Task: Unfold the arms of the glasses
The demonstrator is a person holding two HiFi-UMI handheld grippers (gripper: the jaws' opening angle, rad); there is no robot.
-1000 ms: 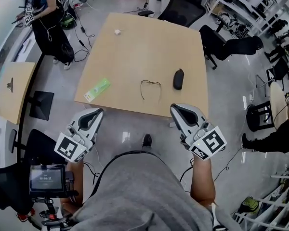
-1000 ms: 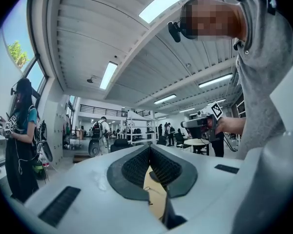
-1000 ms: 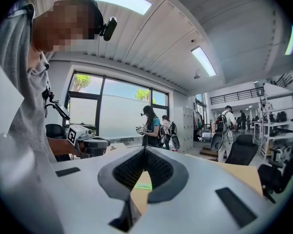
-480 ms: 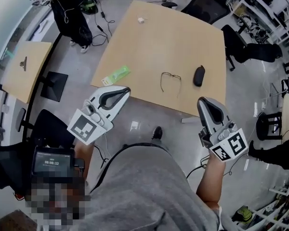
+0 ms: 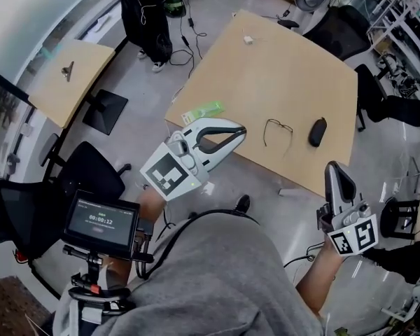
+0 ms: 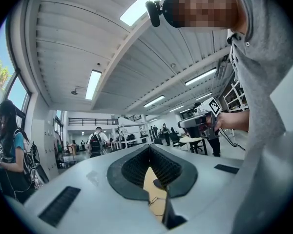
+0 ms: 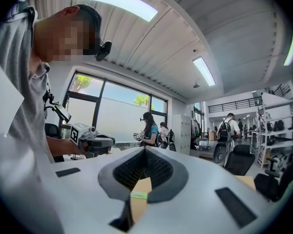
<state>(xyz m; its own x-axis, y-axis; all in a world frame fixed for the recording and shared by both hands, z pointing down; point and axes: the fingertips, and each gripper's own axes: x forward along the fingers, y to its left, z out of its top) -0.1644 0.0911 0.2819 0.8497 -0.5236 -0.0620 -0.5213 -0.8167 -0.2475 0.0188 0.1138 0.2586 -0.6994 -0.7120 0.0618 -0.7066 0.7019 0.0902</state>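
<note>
The thin-rimmed glasses point(image 5: 278, 129) lie on the light wooden table point(image 5: 280, 68) near its front edge, and two thin lines trail from the rims toward that edge. A black case point(image 5: 316, 131) lies just right of them. My left gripper point(image 5: 241, 127) is raised in front of the table's near left corner, shut and empty, short of the glasses. My right gripper point(image 5: 334, 166) hangs lower at the right, off the table, also shut and empty. In the left gripper view the glasses point(image 6: 157, 200) and case point(image 6: 157, 183) show through the slit under the closed jaws.
A green packet point(image 5: 203, 111) lies at the table's near left corner, and a small white object point(image 5: 248, 39) at the far side. Black office chairs point(image 5: 339, 26) stand behind the table. A person point(image 5: 145, 12) stands at the far left beside a second small table point(image 5: 70, 75). A screen point(image 5: 101, 222) sits at my lower left.
My left gripper has risen toward the camera and rolled, looming larger beside the table's corner. The head view has swung, so the table now sits up and to the right. The right gripper has barely moved.
</note>
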